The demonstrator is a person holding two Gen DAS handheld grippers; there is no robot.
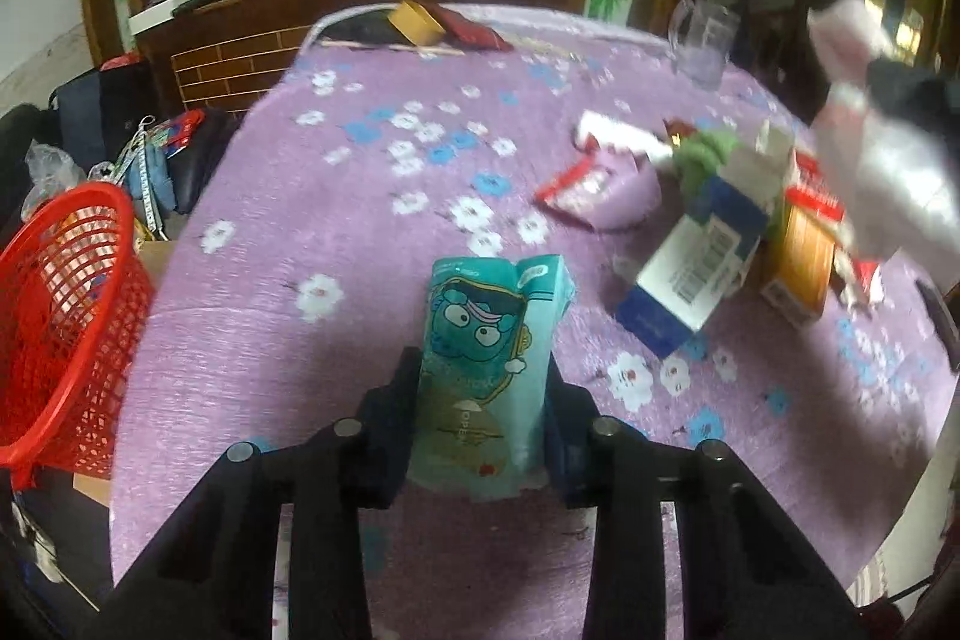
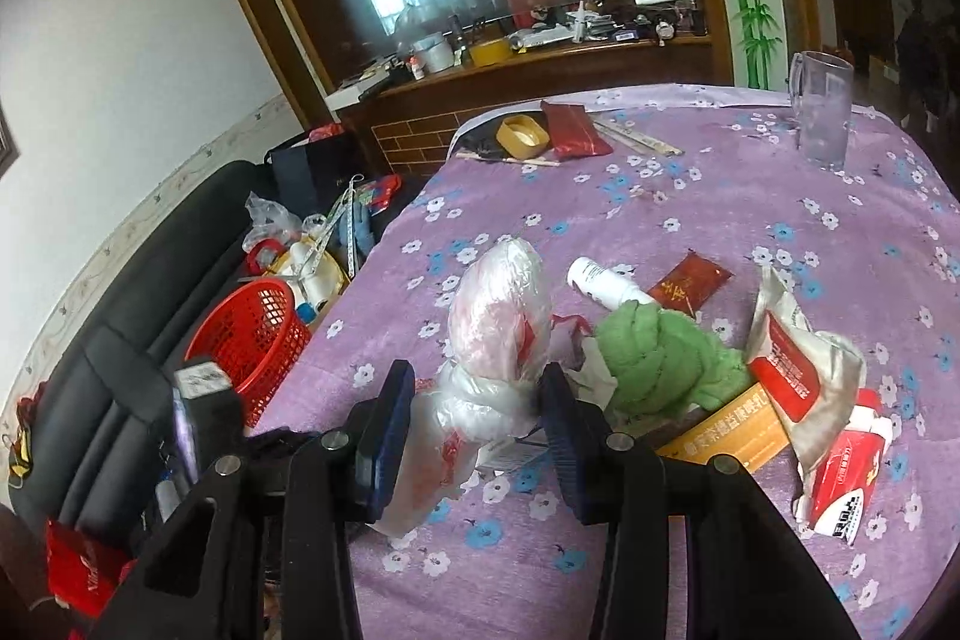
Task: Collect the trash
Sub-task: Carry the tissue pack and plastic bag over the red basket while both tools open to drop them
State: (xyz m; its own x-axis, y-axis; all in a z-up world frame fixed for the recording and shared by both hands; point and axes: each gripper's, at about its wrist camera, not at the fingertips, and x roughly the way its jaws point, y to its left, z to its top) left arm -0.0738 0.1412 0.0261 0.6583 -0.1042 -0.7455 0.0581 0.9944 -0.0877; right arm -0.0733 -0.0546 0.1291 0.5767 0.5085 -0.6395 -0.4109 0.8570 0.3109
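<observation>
We are closing the left gripper point(image 1: 483, 400) on a teal cartoon-printed soft pack point(image 1: 489, 370) over the near edge of the purple flowered tablecloth point(image 1: 372, 220), the red mesh plastic basket point(image 1: 60, 316) waiting off the table's left edge. The pack looks light and squashy, so gripping its middle is suiting it. The right gripper point(image 2: 477, 400) is pinching a crumpled clear plastic bag point(image 2: 498, 334) at its twisted neck; it is probably slippery and weightless.

Glossy teal packet point(image 1: 489, 370), crinkly clear plastic bag point(image 2: 498, 334), matt cloth tablecloth point(image 1: 360, 232)
</observation>
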